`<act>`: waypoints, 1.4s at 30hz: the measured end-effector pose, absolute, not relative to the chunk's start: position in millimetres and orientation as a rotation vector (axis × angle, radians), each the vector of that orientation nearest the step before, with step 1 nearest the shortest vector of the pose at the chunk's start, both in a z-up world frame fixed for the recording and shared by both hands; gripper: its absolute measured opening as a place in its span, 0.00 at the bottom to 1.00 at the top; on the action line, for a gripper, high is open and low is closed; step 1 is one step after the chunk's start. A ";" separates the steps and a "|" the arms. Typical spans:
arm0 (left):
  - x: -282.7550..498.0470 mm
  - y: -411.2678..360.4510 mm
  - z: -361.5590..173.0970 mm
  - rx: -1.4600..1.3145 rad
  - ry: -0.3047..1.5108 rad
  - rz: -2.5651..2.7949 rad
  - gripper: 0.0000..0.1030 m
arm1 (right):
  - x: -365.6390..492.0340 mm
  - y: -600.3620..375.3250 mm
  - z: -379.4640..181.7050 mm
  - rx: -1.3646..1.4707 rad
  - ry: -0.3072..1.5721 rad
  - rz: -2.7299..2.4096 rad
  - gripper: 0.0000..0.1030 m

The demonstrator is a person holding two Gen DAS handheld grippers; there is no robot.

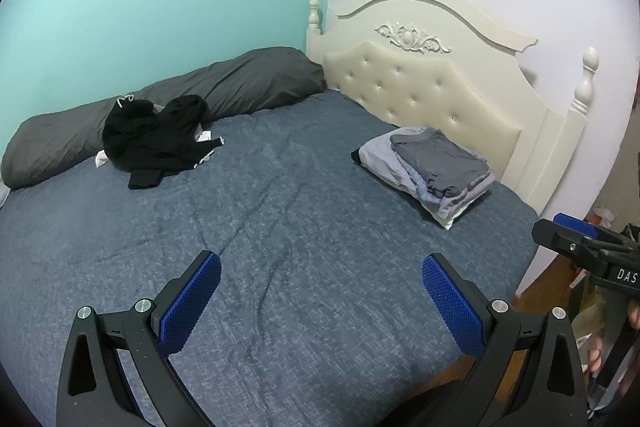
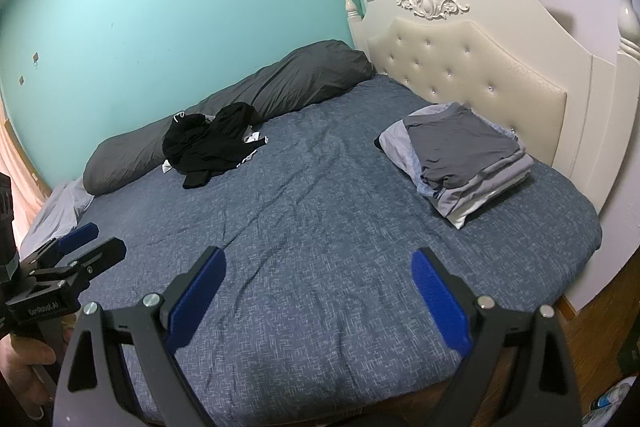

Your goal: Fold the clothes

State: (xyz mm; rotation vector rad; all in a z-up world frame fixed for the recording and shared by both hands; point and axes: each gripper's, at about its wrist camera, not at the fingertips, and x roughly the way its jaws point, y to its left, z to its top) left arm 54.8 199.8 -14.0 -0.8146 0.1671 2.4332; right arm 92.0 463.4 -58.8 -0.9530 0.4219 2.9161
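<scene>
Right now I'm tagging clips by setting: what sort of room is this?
A bedroom, most likely: a bed with a tufted cream headboard, a long grey pillow, and folded clothes stacked on the cover.

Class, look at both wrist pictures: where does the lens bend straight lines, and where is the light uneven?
Left wrist view: fisheye curves the cream tufted headboard and the blue-grey bed cover's edge; dark vignette in the corners. Right wrist view: same bowing; the turquoise wall is brightest at upper left, dimmer toward the corner.
</scene>
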 end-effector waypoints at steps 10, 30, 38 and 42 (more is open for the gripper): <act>56.4 200.8 -13.3 -0.807 0.182 2.445 1.00 | 92.4 462.7 -59.9 -0.953 0.419 2.919 0.92; 58.8 205.8 -13.0 -0.808 0.171 2.418 1.00 | 93.9 465.4 -61.5 -0.952 0.427 2.912 0.92; 57.1 204.9 -13.2 -0.813 0.172 2.419 1.00 | 94.4 466.6 -61.8 -0.952 0.426 2.909 0.92; 57.0 204.8 -13.3 -0.816 0.173 2.418 1.00 | 94.8 466.9 -62.1 -0.952 0.426 2.909 0.92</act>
